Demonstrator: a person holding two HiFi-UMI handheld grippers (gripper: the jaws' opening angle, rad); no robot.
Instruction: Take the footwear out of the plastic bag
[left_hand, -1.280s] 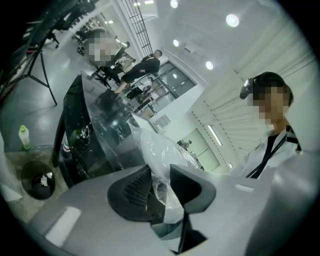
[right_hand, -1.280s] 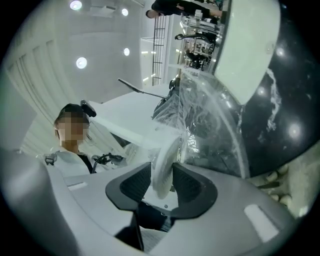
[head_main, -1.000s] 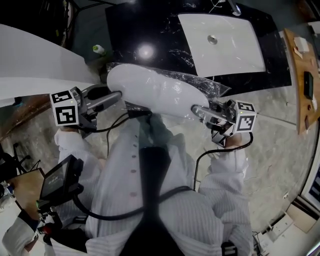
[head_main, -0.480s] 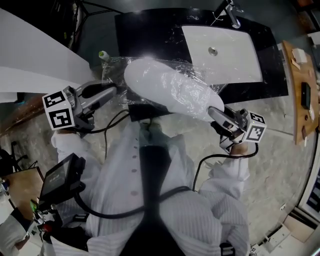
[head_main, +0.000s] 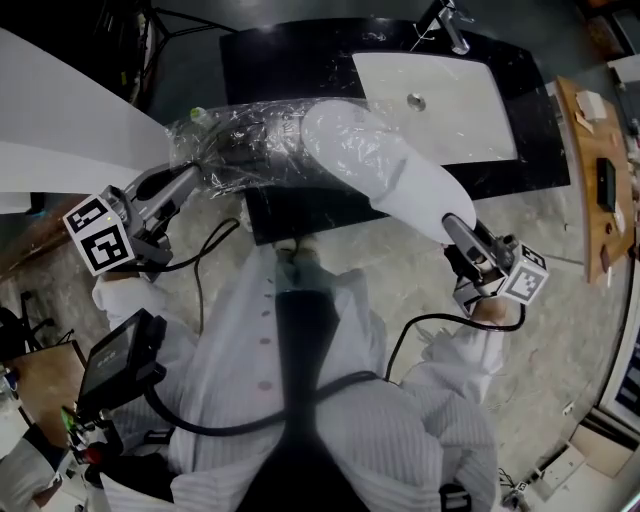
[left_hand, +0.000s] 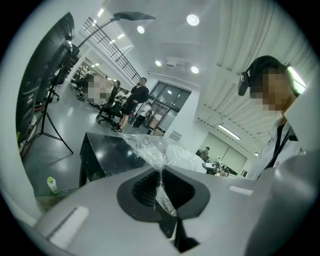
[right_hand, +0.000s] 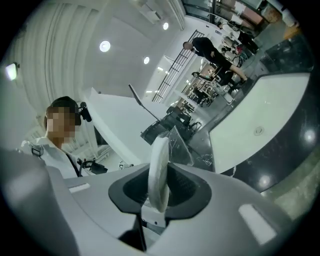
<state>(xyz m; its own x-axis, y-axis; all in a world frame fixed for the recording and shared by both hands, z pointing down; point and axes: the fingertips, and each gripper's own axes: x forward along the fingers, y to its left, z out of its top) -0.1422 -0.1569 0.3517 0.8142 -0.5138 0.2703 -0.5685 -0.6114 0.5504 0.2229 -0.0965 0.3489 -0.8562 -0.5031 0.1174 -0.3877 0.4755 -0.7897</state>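
A long white piece of footwear (head_main: 385, 170) hangs in the air above the black counter, its left end still inside a crumpled clear plastic bag (head_main: 240, 150). My left gripper (head_main: 195, 172) is shut on the bag's left end; in the left gripper view a strip of film (left_hand: 161, 186) is pinched between its jaws. My right gripper (head_main: 452, 225) holds the footwear's right end. Its jaws are closing, with the white edge of the footwear (right_hand: 159, 170) between them.
Below lie a black counter (head_main: 290, 60) with a white sink basin (head_main: 470, 110) and a tap (head_main: 450, 25). A small green-capped bottle (head_main: 198, 113) stands by the bag. A wooden shelf (head_main: 590, 170) is at the right, a white panel (head_main: 60, 120) at the left.
The two grippers have pulled apart: the right one moved right and toward me with the footwear, the left one moved left with the bag. More of the footwear now shows outside the bag.
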